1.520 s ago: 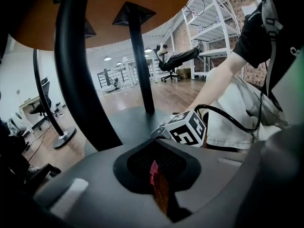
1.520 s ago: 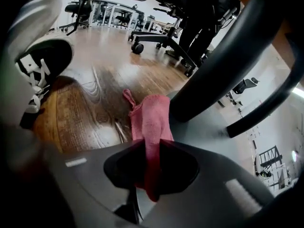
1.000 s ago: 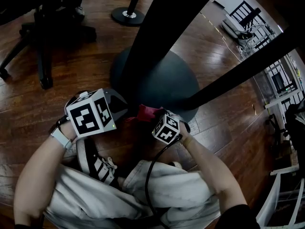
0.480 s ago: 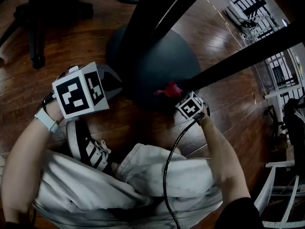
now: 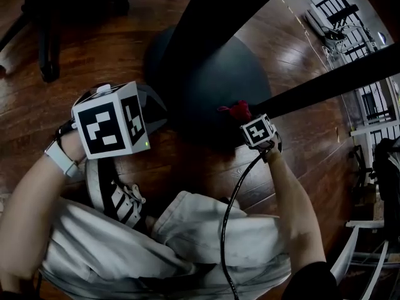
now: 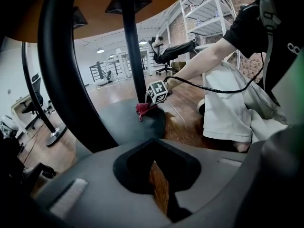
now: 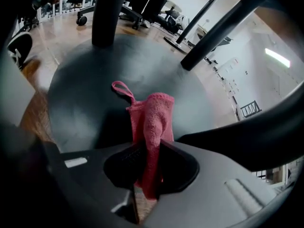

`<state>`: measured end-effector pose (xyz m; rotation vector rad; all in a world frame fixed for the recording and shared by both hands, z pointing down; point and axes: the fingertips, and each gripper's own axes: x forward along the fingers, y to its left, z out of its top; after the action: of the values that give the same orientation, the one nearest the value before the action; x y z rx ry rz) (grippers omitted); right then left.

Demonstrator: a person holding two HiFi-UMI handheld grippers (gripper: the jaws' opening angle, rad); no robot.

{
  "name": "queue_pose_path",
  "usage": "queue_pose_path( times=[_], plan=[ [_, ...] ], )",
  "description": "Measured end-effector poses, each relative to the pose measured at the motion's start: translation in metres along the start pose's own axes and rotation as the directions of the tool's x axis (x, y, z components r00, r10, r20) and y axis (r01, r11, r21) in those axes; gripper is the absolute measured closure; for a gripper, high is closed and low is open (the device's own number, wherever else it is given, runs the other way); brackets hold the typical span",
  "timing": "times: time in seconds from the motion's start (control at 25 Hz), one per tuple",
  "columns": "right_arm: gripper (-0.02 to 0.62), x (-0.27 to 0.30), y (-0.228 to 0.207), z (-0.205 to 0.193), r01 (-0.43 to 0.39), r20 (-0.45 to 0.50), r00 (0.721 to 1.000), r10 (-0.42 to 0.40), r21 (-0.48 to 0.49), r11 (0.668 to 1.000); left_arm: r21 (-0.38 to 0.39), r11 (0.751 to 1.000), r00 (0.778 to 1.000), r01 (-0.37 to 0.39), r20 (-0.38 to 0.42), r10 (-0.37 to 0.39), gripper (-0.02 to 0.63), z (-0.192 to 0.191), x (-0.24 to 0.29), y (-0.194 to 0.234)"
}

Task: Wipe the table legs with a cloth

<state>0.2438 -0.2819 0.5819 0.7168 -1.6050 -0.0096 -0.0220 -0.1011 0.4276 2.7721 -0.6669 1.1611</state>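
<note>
Farther right, cloth (image 5: 236, 110) beside table leg (image 5: 325, 87)

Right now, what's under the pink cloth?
The dark round table base spreads beneath the pink cloth, which the right hand-held gripper pinches. The patch straight below the cloth is covered and in shadow, so contact can't be judged.

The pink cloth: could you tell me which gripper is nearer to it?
Right: the right gripper clamps the cloth in its jaws; the left gripper is apart, to its left.
</note>
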Motion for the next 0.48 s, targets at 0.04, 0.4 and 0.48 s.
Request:
queue_pose_path(
  times=[0.04,0.4,0.48],
  plan=[
    [0.546,0.001,-0.004,0.003,0.010,-0.006,1.000,-0.010,0.008,1.000,-0.003,1.000,1.000,0.000,-0.001,0.000,0.614,-0.001,0.000,0.001],
    [0.548,0.019,-0.014,0.065,0.033,0.022,0.999,-0.032,-0.027,0.999,0.001,0.999,0.999,0.034,-0.024,-0.034,0.614,-0.008,0.010,-0.001],
    [0.548,0.023,-0.008,0.085,0.018,0.050,0.999,-0.016,-0.057,0.998,0.009,0.999,0.999,0.039,-0.024,-0.039,0.614,-0.006,0.012,-0.003]
  ],
)
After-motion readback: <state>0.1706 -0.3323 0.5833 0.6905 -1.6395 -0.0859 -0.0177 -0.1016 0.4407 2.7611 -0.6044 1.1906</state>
